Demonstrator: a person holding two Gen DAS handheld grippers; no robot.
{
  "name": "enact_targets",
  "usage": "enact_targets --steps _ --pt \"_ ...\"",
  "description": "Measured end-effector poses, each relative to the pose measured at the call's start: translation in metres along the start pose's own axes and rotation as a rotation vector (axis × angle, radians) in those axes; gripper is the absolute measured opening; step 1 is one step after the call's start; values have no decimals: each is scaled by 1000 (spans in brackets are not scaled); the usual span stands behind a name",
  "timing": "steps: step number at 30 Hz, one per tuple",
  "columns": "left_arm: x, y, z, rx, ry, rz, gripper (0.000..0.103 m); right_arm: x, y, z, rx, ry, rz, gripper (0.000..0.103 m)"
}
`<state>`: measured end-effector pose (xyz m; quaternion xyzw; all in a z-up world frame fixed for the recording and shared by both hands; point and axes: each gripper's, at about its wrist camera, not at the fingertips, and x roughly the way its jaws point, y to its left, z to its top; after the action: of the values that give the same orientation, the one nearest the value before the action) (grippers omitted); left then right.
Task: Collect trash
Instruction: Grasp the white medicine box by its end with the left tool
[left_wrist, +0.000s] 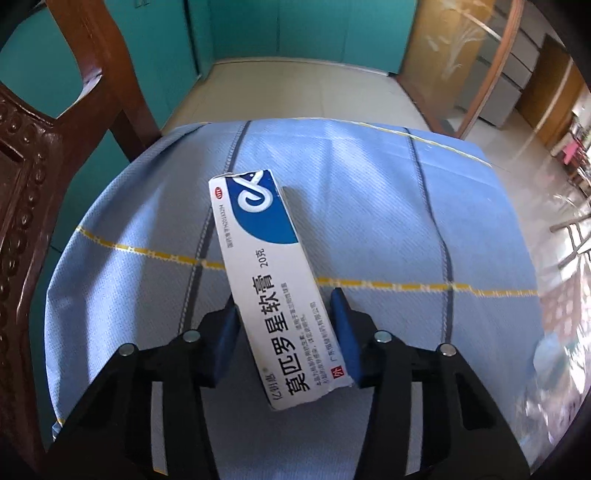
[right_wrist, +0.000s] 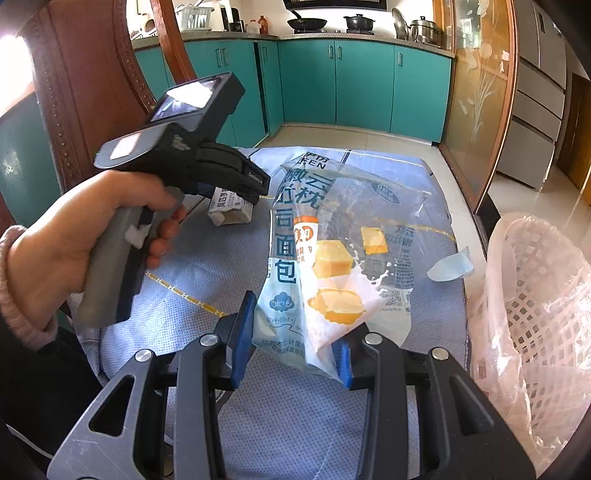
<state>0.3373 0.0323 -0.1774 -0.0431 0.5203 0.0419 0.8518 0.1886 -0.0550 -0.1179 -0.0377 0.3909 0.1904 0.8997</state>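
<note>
On the blue checked cloth (left_wrist: 369, 206) lies a white-and-blue ointment box (left_wrist: 271, 284), its near end between the blue pads of the left gripper (left_wrist: 284, 299). The pads sit against both long sides of the box — clamped on it. Just right of the box, seen from the right wrist, an empty bread wrapper (right_wrist: 332, 258) spreads over the cloth, printed with yellow bread pieces; its near end is pinched in the right gripper (right_wrist: 295, 325). Further right of the box a small pale scrap (right_wrist: 450, 267) rests near the cloth's edge, and beyond that edge stands a white lattice basket (right_wrist: 535, 306) lined with thin plastic. A hand (right_wrist: 74, 243) in a pink cuff holds the left gripper's handle — a carved wooden chair (left_wrist: 44, 177) rises left of the box.
</note>
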Motion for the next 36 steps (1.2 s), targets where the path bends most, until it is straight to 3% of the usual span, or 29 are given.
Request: enact_targets --steps 13,21,23,25,27,30,36 --pt "-93 2 -30 144 -210 -95 29 8 0 3 -14 12 -8 38" --pt "-83 6 -37 175 -129 -113 29 9 -1 5 -7 11 -13 38" --pt "-81 12 -35 168 -127 -107 38 9 -1 3 -5 9 -13 38" --pt "-83 16 -34 148 -136 -110 57 9 0 1 -3 10 -14 38" --pt "-83 19 -31 131 -139 -119 62 11 1 0 -1 14 -14 38" --pt "-77 21 -29 115 -135 -110 77 11 1 0 0 17 -16 38" --pt "-60 8 -31 145 -93 -123 84 9 -1 1 10 13 -12 38"
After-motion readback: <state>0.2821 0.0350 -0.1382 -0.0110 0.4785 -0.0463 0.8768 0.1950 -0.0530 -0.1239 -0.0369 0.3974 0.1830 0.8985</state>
